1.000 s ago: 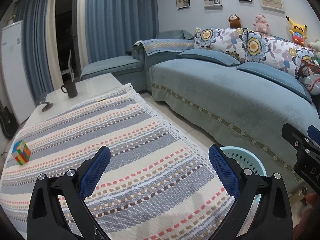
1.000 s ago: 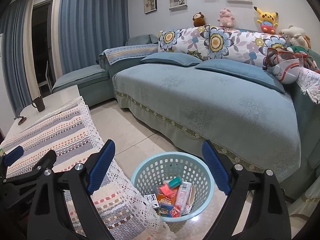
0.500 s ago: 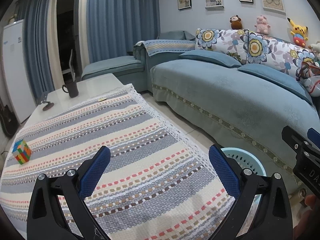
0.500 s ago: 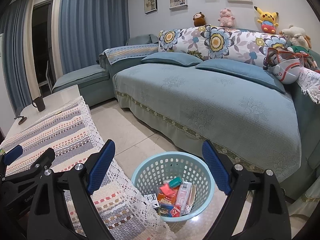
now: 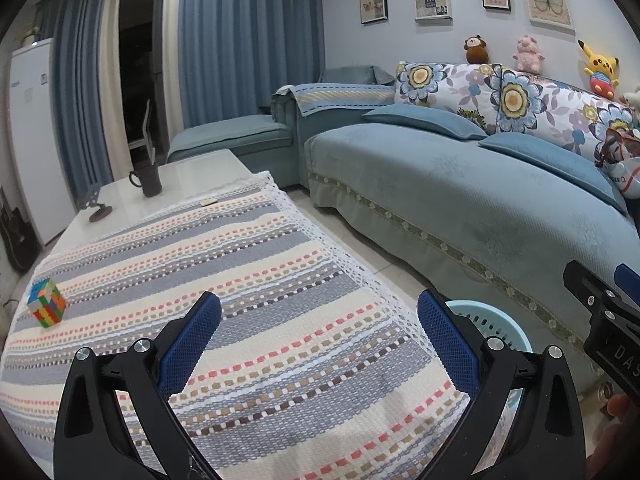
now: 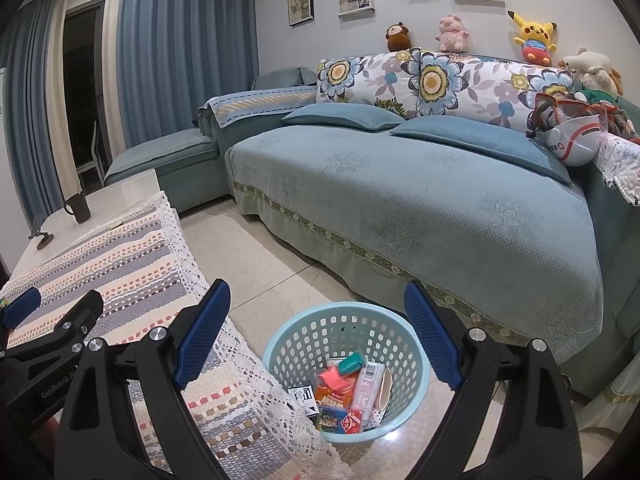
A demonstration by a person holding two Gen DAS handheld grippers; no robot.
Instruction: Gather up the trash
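hovering empty over a filled basket

hovering above the striped tablecloth (image 5: 248,288), the left claw (image 5: 320,336) has its jaws spread wide with nothing between them. the right claw (image 6: 316,332) is equally wide and empty, and the pale blue basket (image 6: 280,344) sits on the floor directly ahead of and below it, framed between its blue fingers (image 6: 204,332). the trash (image 6: 348,388), a heap of wrappers and small packets, lies inside that basket.

judging by this, the collecting looks close to finished: ahead of the left claw the cloth shows only a colour cube (image 5: 46,307) off to its left, and far beyond it a dark mug (image 5: 150,180) and a small pale scrap (image 5: 209,201) near the cloth's far edge. whether that scrap is trash cannot be told. if it is, the next move calls for reaching well forward with the left claw, closing on it, then carrying it over to the basket at the right.
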